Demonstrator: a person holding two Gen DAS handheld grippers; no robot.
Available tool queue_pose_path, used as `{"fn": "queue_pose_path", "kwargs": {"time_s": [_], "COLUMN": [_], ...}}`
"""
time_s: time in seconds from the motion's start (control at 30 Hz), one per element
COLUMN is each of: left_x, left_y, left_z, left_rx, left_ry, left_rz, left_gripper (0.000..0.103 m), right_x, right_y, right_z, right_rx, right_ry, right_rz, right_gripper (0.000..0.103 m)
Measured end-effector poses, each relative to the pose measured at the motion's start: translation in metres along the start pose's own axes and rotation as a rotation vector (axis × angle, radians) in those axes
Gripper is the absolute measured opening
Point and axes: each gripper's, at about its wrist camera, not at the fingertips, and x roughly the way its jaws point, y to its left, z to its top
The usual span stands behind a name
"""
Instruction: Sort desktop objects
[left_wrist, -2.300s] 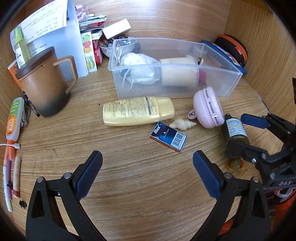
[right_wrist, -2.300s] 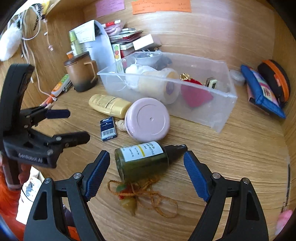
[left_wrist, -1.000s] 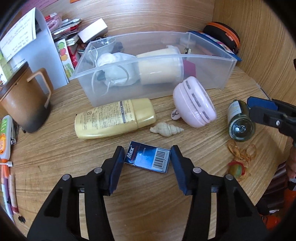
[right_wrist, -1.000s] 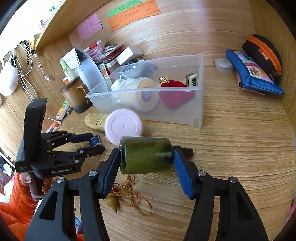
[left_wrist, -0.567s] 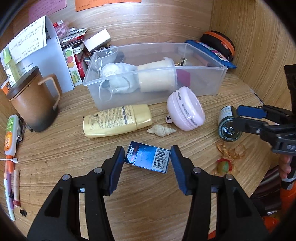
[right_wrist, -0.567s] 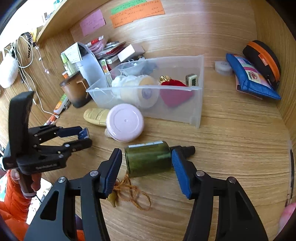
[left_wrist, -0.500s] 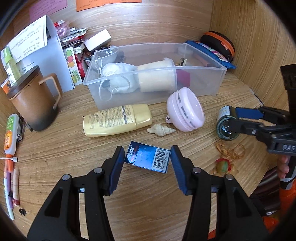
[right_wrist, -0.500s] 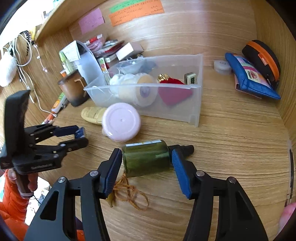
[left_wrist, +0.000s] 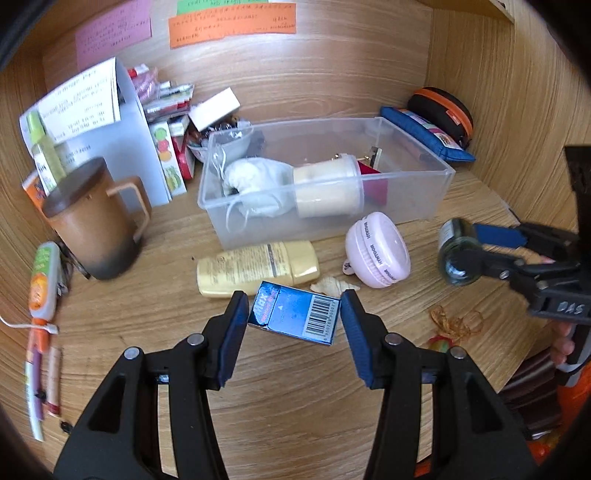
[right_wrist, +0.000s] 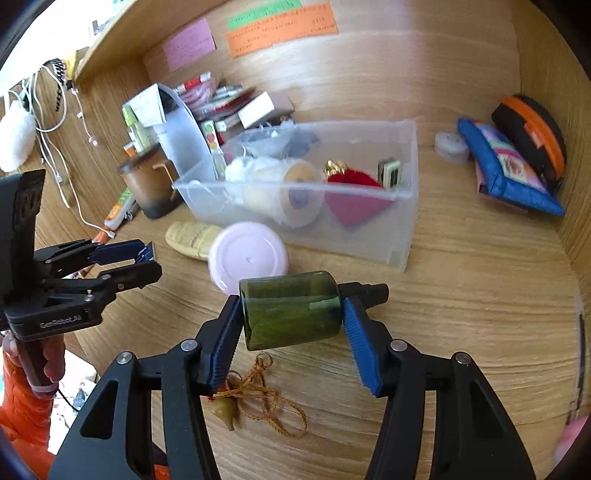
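My left gripper (left_wrist: 293, 314) is shut on a small blue box with a barcode (left_wrist: 295, 318) and holds it above the wooden desk. My right gripper (right_wrist: 291, 314) is shut on a dark green bottle (right_wrist: 291, 314) lying sideways between its pads, lifted off the desk; it also shows in the left wrist view (left_wrist: 458, 254). A clear plastic bin (left_wrist: 406, 206) stands behind, holding a cream roll, a white cloth and a red item. A pink round case (left_wrist: 378, 251), a yellow tube (left_wrist: 255, 267) and a seashell (left_wrist: 332, 286) lie in front of the bin.
A brown mug (left_wrist: 92, 229) stands at the left by papers and packets. Pens (left_wrist: 37, 369) lie at the left edge. An orange string charm (right_wrist: 251, 398) lies under my right gripper. A blue pouch (right_wrist: 509, 170) and black-orange case (right_wrist: 532, 129) sit by the right wall.
Both grippers closed on their objects and lifted them: the left took the blue box, the right took the green bottle. Both have risen a little further since half a second ago.
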Motion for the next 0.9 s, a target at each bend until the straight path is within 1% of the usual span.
{"fn": "queue_pose_path", "kwargs": {"time_s": [0.17, 0.33, 0.5, 0.63, 0.83, 0.9], "left_x": [-0.011, -0.02, -0.03, -0.035, -0.034, -0.033], "left_y": [0.0, 0.001, 0.002, 0.002, 0.005, 0.006], "left_z": [0.008, 0.019, 0.037, 0.05, 0.07, 0.078], "left_rx": [0.0, 0.024, 0.036, 0.044, 0.055, 0.06], "left_ry": [-0.021, -0.032, -0.06, -0.082, -0.09, -0.096], "left_rz": [0.002, 0.021, 0.037, 0.041, 0.029, 0.024], "left_gripper": [0.051, 0.051, 0.051, 0.051, 0.051, 0.051], "right_x": [-0.022, -0.038, -0.052, -0.057, -0.059, -0.057], "right_y": [0.008, 0.014, 0.016, 0.015, 0.011, 0.01], "right_z": [0.012, 0.025, 0.042, 0.056, 0.07, 0.075], "right_rx": [-0.03, -0.046, -0.07, -0.079, -0.085, -0.093], "right_ry": [-0.051, -0.092, -0.135, -0.163, -0.173, -0.178], "right_rz": [-0.008, -0.007, -0.024, -0.066, -0.074, -0.091], "right_gripper": [0.052, 0.052, 0.052, 0.052, 0.052, 0.052]}}
